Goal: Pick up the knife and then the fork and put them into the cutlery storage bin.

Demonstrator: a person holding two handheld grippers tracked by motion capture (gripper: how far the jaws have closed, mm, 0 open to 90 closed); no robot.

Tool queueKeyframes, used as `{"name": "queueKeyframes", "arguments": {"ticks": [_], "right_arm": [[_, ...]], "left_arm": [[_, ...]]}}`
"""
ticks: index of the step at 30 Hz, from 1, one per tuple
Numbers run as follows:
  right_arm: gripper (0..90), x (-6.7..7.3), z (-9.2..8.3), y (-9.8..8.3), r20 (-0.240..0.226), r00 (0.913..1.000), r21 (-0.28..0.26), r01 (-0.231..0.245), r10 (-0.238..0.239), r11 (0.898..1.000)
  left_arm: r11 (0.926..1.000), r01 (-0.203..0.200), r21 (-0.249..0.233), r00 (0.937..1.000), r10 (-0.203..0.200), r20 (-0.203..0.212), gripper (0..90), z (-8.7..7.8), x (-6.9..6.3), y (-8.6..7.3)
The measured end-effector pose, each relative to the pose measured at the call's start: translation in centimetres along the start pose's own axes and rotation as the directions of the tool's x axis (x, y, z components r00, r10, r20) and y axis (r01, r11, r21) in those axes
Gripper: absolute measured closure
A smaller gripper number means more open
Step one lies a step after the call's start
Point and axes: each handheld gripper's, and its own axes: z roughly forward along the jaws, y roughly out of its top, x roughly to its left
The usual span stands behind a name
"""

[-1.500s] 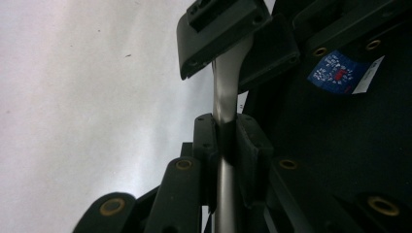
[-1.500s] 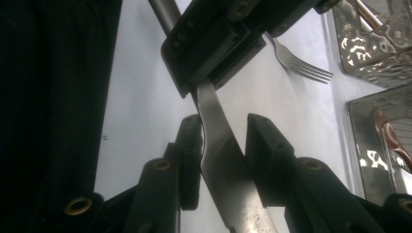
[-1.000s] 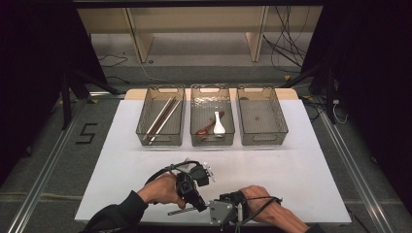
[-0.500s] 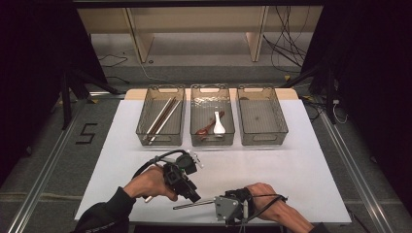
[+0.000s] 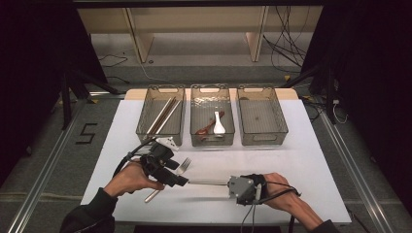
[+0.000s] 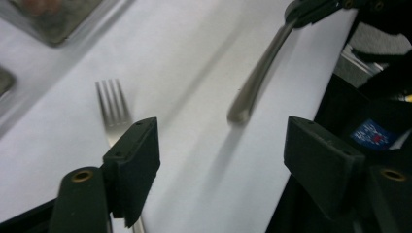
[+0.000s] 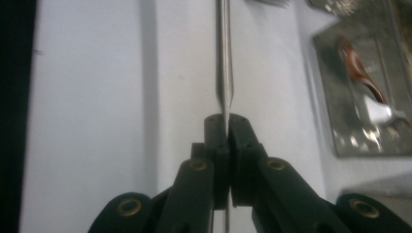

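My right gripper (image 5: 228, 183) is shut on a slim metal utensil (image 5: 206, 182) and holds it level above the white mat, its handle end towards the left hand. In the right gripper view the shut gripper (image 7: 227, 121) clamps the utensil (image 7: 224, 58) edge-on. My left gripper (image 5: 180, 182) stands open just past that handle end. Its jaws have just been opening, and nothing is pressed between them. In the left gripper view the gripper (image 6: 223, 145) has the utensil's free tip (image 6: 239, 111) hanging ahead of it. A fork (image 5: 183, 166) lies on the mat under the left gripper, and the left gripper view has its tines (image 6: 114, 109) beside the left jaw.
Three clear bins stand in a row at the mat's far side. The left bin (image 5: 145, 116) holds chopsticks, the middle bin (image 5: 212, 88) holds spoons, and the right bin (image 5: 279, 119) has nothing in it. The white mat (image 5: 301, 160) lies bare to the right.
The left gripper has opened and drawn away to the left of the right gripper. The metal utensil stays in the right gripper, which has shifted a little forward and right.
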Motion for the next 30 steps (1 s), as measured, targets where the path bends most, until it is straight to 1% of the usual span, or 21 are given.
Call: {"name": "queueKeyframes", "arguments": {"ticks": [1, 2, 3, 6, 7, 9, 10, 11, 13, 14, 15, 16, 17, 18, 19, 21, 24, 27, 28, 29, 30], "right_arm": [[89.0, -0.5, -0.1, -0.3, 0.007, 0.9997, 0.006, -0.023, 0.023, 1.0], [89.0, -0.9, -0.2, -0.7, 0.012, 0.9984, 0.008, -0.055, 0.055, 0.998], [89.0, -1.4, -0.4, -1.0, 0.022, 0.9967, 0.008, -0.078, 0.078, 0.997], [89.0, -3.0, -0.8, -2.0, 0.034, 0.9864, -0.002, -0.161, 0.161, 0.987], [89.0, -3.4, -1.0, -2.3, 0.045, 0.9785, -0.013, -0.201, 0.201, 0.98], [89.0, -4.6, -1.4, -2.8, 0.054, 0.9626, -0.033, -0.264, 0.266, 0.964], [89.0, -5.2, -1.6, -3.1, 0.054, 0.9508, -0.044, -0.303, 0.305, 0.952], [89.0, -5.9, -1.9, -3.3, 0.059, 0.9403, -0.053, -0.332, 0.335, 0.942], [88.9, -7.2, -2.3, -3.7, 0.068, 0.9138, -0.064, -0.397, 0.4, 0.916], [88.9, -7.9, -2.4, -3.9, 0.075, 0.8966, -0.068, -0.432, 0.436, 0.899], [88.9, -8.6, -2.6, -4.1, 0.078, 0.8748, -0.073, -0.473, 0.478, 0.878], [88.9, -9.3, -2.7, -4.4, 0.082, 0.8591, -0.081, -0.499, 0.505, 0.863], [88.9, -9.9, -2.8, -4.6, 0.089, 0.8466, -0.09, -0.518, 0.525, 0.851], [88.9, -10.5, -2.8, -4.8, 0.094, 0.8318, -0.095, -0.539, 0.547, 0.837], [88.9, -11.1, -2.9, -5.0, 0.103, 0.8185, -0.093, -0.558, 0.565, 0.825], [88.9, -12.3, -2.9, -5.4, 0.116, 0.7966, -0.086, -0.587, 0.593, 0.805], [88.9, -14.2, -2.8, -5.9, 0.129, 0.7547, -0.084, -0.638, 0.643, 0.765], [88.9, -15.8, -2.6, -6.2, 0.149, 0.725, -0.072, -0.67, 0.672, 0.739], [89.0, -16.3, -2.4, -6.4, 0.153, 0.7185, -0.072, -0.676, 0.678, 0.733], [88.9, -16.8, -2.2, -6.5, 0.156, 0.7047, -0.069, -0.691, 0.692, 0.719], [89.0, -17.2, -2.1, -6.5, 0.164, 0.6951, -0.064, -0.701, 0.7, 0.711]], "left_arm": [[0.9998, 0.013, -0.017, 0.9998, -0.013, -0.012, 27.1, 0.0, 0.1, -0.3], [0.9997, 0.014, -0.022, 0.9997, -0.014, -0.022, 26.1, -0.2, 0.4, -0.6], [0.9991, 0.028, -0.032, 0.9992, -0.028, -0.028, 25.6, -0.2, 0.5, -0.9], [0.9976, 0.052, -0.045, 0.9974, -0.054, -0.048, 24.1, -0.3, 1.0, -1.8], [0.9975, 0.054, -0.045, 0.9965, -0.056, -0.062, 23.8, -0.2, 1.1, -2.0], [0.998, 0.052, -0.036, 0.9939, -0.055, -0.095, 22.5, 0.0, 1.2, -2.4], [0.9975, 0.055, -0.044, 0.9925, -0.059, -0.107, 22.1, 0.1, 1.2, -2.6], [0.9974, 0.059, -0.041, 0.9918, -0.063, -0.111, 21.6, 0.2, 1.3, -2.8], [0.9977, 0.056, -0.038, 0.9911, -0.061, -0.119, 21.2, 0.3, 1.4, -3.0], [0.9976, 0.056, -0.04, 0.9906, -0.061, -0.123, 21.1, 0.3, 1.4, -3.1], [0.9972, 0.06, -0.045, 0.9897, -0.065, -0.128, 20.9, 0.3, 1.4, -3.2], [0.9975, 0.057, -0.041, 0.9894, -0.062, -0.131, 20.7, 0.3, 1.4, -3.3], [0.9976, 0.054, -0.043, 0.9886, -0.06, -0.138, 20.5, 0.3, 1.4, -3.3], [0.9973, 0.057, -0.047, 0.9872, -0.063, -0.147, 20.5, 0.3, 1.4, -3.4], [0.997, 0.059, -0.05, 0.986, -0.066, -0.153, 20.3, 0.4, 1.4, -3.6], [0.9965, 0.065, -0.053, 0.985, -0.072, -0.157, 19.8, 0.3, 1.5, -3.8], [0.9954, 0.062, -0.074, 0.9834, -0.073, -0.166, 19.5, 0.3, 1.5, -4.0], [0.9944, 0.066, -0.083, 0.9817, -0.08, -0.173, 18.9, 0.3, 1.5, -4.3], [0.994, 0.072, -0.082, 0.9811, -0.085, -0.174, 18.6, 0.2, 1.5, -4.4], [0.9938, 0.073, -0.084, 0.9807, -0.087, -0.175, 18.6, 0.2, 1.5, -4.5], [0.9937, 0.076, -0.082, 0.9801, -0.09, -0.177, 18.6, 0.2, 1.6, -4.6]]}}
